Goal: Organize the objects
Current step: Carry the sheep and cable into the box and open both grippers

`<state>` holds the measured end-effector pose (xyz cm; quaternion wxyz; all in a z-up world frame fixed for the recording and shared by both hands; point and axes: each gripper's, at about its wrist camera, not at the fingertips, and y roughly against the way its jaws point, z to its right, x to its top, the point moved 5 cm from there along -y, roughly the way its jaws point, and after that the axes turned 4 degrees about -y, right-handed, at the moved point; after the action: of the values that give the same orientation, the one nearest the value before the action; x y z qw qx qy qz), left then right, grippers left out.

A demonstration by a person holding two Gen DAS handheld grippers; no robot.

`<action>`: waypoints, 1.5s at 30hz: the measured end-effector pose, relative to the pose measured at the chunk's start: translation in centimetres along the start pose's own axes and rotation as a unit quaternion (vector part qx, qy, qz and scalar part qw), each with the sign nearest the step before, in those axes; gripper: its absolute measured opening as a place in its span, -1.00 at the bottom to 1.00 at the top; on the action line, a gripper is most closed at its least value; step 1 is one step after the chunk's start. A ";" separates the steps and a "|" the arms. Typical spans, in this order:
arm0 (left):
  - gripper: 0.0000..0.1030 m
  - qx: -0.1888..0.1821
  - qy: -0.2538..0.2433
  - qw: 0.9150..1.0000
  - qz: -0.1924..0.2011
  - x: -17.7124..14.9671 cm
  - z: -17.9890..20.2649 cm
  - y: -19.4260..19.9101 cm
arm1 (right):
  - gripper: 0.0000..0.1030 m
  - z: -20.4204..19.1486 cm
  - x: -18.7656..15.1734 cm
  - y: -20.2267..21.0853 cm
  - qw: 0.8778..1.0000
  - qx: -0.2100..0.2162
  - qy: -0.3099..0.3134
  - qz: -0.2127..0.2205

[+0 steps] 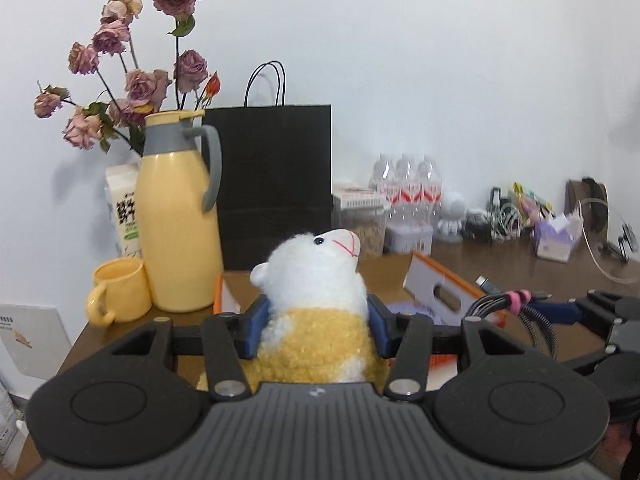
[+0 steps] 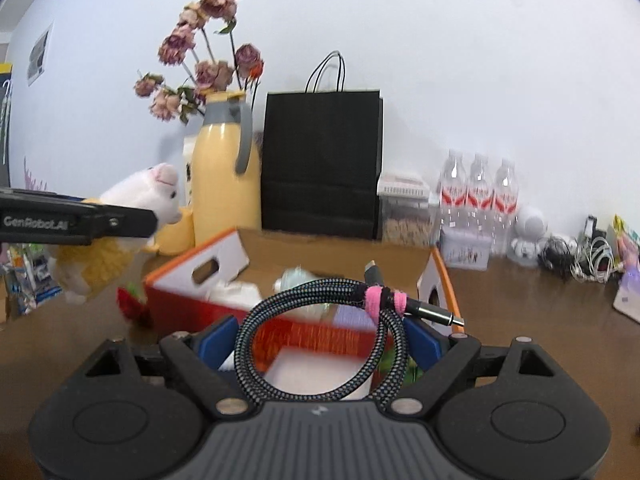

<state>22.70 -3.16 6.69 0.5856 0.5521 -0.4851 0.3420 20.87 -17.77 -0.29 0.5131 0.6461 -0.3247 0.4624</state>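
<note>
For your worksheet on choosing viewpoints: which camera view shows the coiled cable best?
The right wrist view: the coiled cable fills the foreground between the right gripper pads, whole loop visible. The left wrist view catches only its bundled end at the right edge.

The plush sheep (image 1: 316, 300) is showing a white fluffy head with pink stitched mouth lines and a curly yellow body, sitting between blue pads (image 1: 256, 322) on the black left gripper (image 1: 316, 320). The coiled cable (image 2: 320, 332) is displaying a black-and-grey braided weave, bound by a pink strap (image 2: 380, 298), with blue pads (image 2: 218, 340) of the black right gripper (image 2: 320, 340) flanking it. The cardboard box (image 2: 224, 268) is showing white flaps edged in orange and a red outer wall. The thermos jug (image 1: 180, 216) is glowing pale yellow with a grey collar and handle, matching the yellow mug (image 1: 118, 292). The dried roses (image 1: 132, 68) are fading to dusty mauve. The paper bag (image 1: 276, 168) is looking black, the table (image 2: 520, 320) brown.
</note>
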 end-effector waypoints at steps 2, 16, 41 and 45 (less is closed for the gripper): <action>-0.01 0.002 0.007 1.000 0.001 0.6 -0.2 -1.5 | 0.71 0.3 1.0 -1.3 1.000 -0.001 -0.003 0.005; -0.01 0.021 0.059 0.998 -0.028 0.5 -1.3 -12.6 | 0.71 2.9 3.1 -12.0 0.999 -0.019 -0.042 -0.008; 1.00 0.045 0.072 0.996 -0.041 -1.0 -1.7 -12.9 | 1.00 3.8 1.7 -12.4 0.998 -0.023 -0.058 -0.028; 1.00 0.045 0.082 0.995 -0.039 -0.9 -1.9 -12.6 | 1.00 3.5 1.7 -12.0 0.998 -0.021 -0.055 -0.028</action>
<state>34.57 -3.19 1.98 0.6109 0.5668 -0.3974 0.3842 33.16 -17.93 -3.29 0.5204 0.6684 -0.3438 0.4053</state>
